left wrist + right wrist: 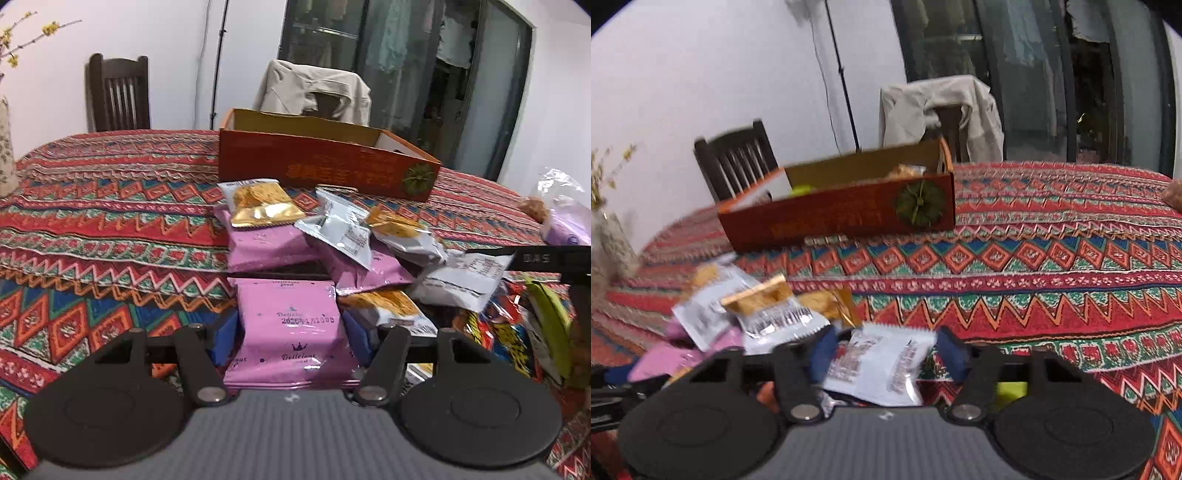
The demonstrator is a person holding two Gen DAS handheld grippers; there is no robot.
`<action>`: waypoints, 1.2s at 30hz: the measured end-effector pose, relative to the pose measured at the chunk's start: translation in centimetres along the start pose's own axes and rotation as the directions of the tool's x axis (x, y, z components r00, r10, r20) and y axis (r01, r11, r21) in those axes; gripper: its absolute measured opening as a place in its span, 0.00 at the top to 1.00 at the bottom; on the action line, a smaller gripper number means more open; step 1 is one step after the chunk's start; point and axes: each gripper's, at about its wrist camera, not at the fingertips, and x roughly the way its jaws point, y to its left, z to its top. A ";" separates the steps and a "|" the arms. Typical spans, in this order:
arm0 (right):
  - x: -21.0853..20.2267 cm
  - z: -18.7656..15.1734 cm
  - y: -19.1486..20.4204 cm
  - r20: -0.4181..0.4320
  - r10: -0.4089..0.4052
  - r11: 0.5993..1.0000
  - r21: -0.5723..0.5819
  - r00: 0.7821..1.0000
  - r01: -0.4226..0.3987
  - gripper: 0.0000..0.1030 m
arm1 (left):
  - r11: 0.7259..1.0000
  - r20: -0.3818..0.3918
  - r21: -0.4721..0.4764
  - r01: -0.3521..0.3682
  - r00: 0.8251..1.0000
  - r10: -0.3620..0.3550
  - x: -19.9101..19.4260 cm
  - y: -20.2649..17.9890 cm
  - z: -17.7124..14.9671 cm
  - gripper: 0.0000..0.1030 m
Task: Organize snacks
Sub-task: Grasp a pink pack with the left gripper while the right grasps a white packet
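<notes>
Snacks [291, 332] — pink packet in left claw [290, 334]

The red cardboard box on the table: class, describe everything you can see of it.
The red cardboard box is a long, shallow, open-topped tray with red-orange outer walls, faded gold lettering and a round green emblem near one end of its long side; the inside is plain tan card. It stands upright on the patterned tablecloth, behind the heap of snack packets. The right wrist view shows a few items already inside, one yellowish-green, one golden. A gold-and-white packet lies just before its front wall; whether they touch is unclear.
</notes>
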 end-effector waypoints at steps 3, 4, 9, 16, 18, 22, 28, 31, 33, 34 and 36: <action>0.3 -0.3 0.2 -0.020 -0.007 1.000 -0.022 1.000 0.007 0.57 | 1.000 -0.003 0.000 -0.005 1.000 0.005 0.0 -0.2 -0.1 0.38; 0.4 -0.3 0.3 -0.022 -0.007 1.000 -0.025 1.000 0.006 0.58 | 1.000 -0.004 0.003 -0.008 1.000 0.008 0.0 -0.3 -0.1 0.38; 0.0 -0.2 0.3 -0.005 0.000 0.999 -0.035 1.000 0.000 0.62 | 0.999 0.000 0.017 -0.028 1.000 0.028 -0.5 -0.8 -0.3 0.40; -6.1 -0.3 0.9 0.104 0.019 0.997 -0.073 0.994 -0.011 0.62 | 0.998 0.074 0.017 -0.061 0.995 0.059 -6.6 -1.4 -1.0 0.40; -8.8 -0.6 1.1 0.145 0.022 0.996 -0.084 0.989 -0.010 0.61 | 0.996 0.107 0.032 -0.079 0.991 0.076 -8.5 -1.9 -1.0 0.40; -13.0 -1.8 1.4 0.182 0.062 0.994 -0.100 0.981 -0.044 0.61 | 0.995 0.149 0.042 -0.088 0.986 0.081 -11.1 -2.9 -1.1 0.40; -16.9 -3.2 1.5 0.210 0.093 0.991 -0.110 0.973 -0.071 0.61 | 0.996 0.187 0.053 -0.069 0.981 0.058 -12.6 -3.9 -0.5 0.40; -17.8 -3.3 1.4 0.224 0.092 0.992 -0.106 0.970 -0.069 0.61 | 0.998 0.191 0.048 -0.047 0.981 0.037 -12.6 -3.8 -0.2 0.40; -18.0 -3.3 1.4 0.229 0.092 0.992 -0.107 0.969 -0.069 0.61 | 0.999 0.191 0.039 -0.033 0.981 0.025 -12.2 -3.6 0.3 0.40; -17.9 -3.1 1.3 0.231 0.092 0.992 -0.107 0.968 -0.069 0.61 | 0.999 0.190 0.032 -0.025 0.982 0.018 -12.1 -3.5 0.5 0.40; -17.7 -2.9 1.1 0.233 0.096 0.992 -0.107 0.968 -0.073 0.61 | 1.000 0.177 0.004 0.022 0.984 -0.022 -11.4 -2.8 1.8 0.40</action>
